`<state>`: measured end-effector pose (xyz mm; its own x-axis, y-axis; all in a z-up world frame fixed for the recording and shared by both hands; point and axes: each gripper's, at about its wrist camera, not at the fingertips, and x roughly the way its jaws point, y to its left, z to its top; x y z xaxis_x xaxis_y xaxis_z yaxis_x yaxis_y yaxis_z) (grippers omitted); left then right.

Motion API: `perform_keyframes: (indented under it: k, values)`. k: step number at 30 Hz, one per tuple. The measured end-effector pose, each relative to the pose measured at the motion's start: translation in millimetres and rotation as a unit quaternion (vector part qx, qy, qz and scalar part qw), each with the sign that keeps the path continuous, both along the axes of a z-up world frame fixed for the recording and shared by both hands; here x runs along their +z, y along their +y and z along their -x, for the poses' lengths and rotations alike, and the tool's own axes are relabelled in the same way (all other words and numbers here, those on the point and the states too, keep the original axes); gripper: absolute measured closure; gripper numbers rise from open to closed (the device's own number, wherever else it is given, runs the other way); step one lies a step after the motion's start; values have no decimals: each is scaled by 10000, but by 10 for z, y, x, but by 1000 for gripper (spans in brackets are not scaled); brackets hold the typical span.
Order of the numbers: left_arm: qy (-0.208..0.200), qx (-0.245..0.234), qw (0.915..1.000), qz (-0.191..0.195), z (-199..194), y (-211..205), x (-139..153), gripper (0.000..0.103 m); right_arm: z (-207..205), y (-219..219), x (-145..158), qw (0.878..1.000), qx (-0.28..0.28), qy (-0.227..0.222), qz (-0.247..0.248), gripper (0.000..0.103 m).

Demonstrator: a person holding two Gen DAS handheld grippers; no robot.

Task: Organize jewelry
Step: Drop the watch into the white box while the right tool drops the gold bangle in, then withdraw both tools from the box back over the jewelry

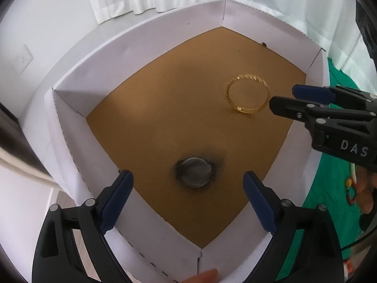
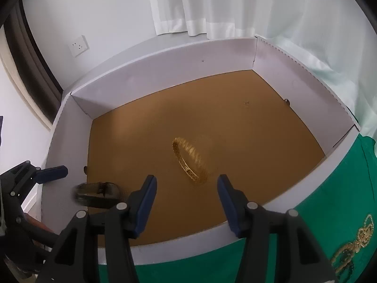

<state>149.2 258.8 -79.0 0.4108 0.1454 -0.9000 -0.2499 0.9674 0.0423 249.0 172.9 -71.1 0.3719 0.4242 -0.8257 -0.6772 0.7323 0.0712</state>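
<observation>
A white-walled box (image 1: 146, 54) with a brown floor fills both views. A gold bangle (image 1: 247, 96) lies at the right of the floor. In the right wrist view the bangle (image 2: 190, 160) is blurred, just ahead of my open right gripper (image 2: 187, 188). A dark wristwatch (image 1: 195, 172) with a grey round face, also blurred, sits below and between the wide-spread pads of my left gripper (image 1: 188, 193), which do not touch it. The right gripper (image 1: 285, 96) reaches in from the right, its tips beside the bangle. The watch (image 2: 96, 194) shows at lower left near one of the left gripper's fingers (image 2: 50, 174).
The box stands on a green cloth (image 2: 341, 188) with gold embroidery (image 2: 353, 247). Beaded pieces (image 1: 351, 188) lie on the cloth beside a person's hand (image 1: 367, 193). White curtains (image 2: 212, 4) and a wall socket (image 2: 79, 44) are behind.
</observation>
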Motion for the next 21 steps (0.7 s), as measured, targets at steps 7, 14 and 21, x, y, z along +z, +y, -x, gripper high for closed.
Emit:
perform_keyframes:
  k: [7, 14, 21]
  values:
    - [-10, -45, 10000, -62, 186, -146, 28, 8, 14, -172, 23, 9986, -139, 425, -296, 49]
    - [-290, -123, 9995, -10, 448, -244, 115, 8, 379, -318, 74, 9994, -169, 11, -302, 49]
    - [-1028, 68, 9947, 25, 730, -239, 520, 6, 705, -862, 452, 9917, -674, -668, -863, 22]
